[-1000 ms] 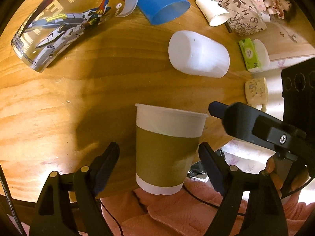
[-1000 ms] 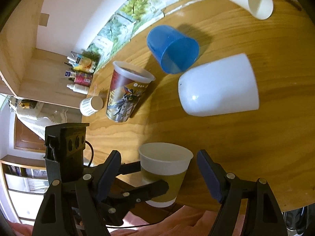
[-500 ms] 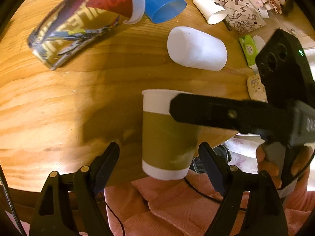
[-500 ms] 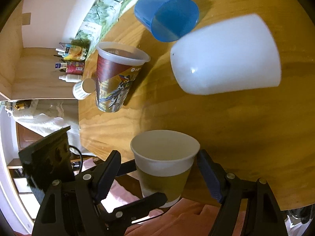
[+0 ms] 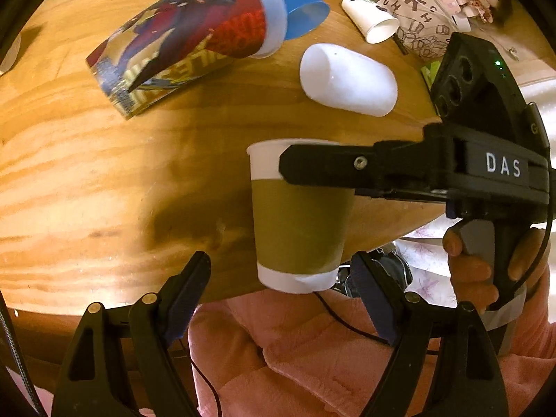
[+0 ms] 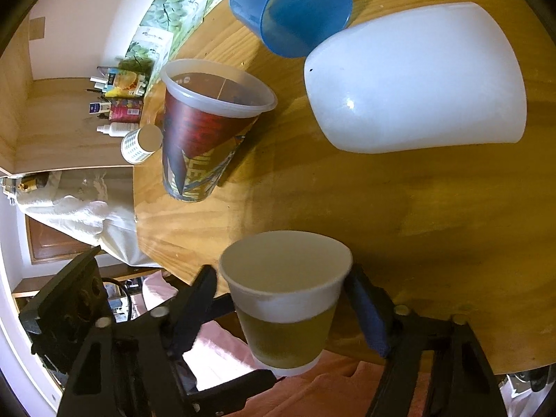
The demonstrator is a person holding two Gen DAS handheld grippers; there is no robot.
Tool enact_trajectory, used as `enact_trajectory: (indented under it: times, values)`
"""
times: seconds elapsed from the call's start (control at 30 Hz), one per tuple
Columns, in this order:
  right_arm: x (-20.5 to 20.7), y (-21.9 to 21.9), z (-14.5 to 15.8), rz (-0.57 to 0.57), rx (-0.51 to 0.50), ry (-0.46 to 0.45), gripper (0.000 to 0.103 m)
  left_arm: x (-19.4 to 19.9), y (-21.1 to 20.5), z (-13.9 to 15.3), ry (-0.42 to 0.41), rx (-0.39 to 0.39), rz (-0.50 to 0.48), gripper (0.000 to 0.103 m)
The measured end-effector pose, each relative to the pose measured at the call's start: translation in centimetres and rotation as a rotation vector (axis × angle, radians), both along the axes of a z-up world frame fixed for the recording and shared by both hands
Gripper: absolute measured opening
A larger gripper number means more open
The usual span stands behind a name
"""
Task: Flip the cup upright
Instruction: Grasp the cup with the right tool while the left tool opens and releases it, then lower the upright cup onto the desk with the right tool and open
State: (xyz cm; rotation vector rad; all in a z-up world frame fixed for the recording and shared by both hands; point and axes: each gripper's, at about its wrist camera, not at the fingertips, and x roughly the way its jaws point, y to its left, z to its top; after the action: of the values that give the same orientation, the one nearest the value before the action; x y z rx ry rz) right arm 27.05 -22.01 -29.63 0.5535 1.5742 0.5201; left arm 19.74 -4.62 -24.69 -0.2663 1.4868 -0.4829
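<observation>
paper cup upright at the near bench edge, between both sets of tongs

the paper cup [image 5: 299, 222] with its olive band stands mouth-up at lower centre of both views, at the near edge of the wooden bench [image 5: 104, 180]. the left tongs [image 5: 285, 299] are spread apart, one finger on each side of the cup's base and clear of it. the right tongs [image 6: 281, 299] bracket the cup just under its rim, fingers very near the wall, but i cannot tell whether they clamp it. in the left view the right tool crosses in front of the cup's rim from the right. a printed cup [image 6: 208, 128] stands upper left in the right view, a blue cup [image 6: 295, 10] lies at the top, and a white cup [image 6: 417, 80] lies on its side upper right.
</observation>
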Motion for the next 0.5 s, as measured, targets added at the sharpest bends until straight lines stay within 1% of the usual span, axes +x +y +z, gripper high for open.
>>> enact_trajectory:
  times: [0.13,0.27,0.37,0.5]
  values:
    - [-0.2,-0.2,0.0,-0.007,-0.001,-0.013,0.067,-0.4,0.0,0.4,-0.026,0.015,-0.002,0.085]
    - [-0.5,-0.5,0.1,-0.021,0.0,-0.03,0.066,-0.9,0.3,1.0,-0.06,0.024,0.017,0.085]
    - [-0.8,-0.5,0.5,-0.033,-0.003,-0.062,0.065,-1.4,0.5,1.7,-0.108,0.042,0.038,0.085]
    - [-1.4,-0.3,1.6,-0.05,-0.031,-0.138,0.064,-2.1,1.4,2.6,-0.179,0.061,0.072,0.085]
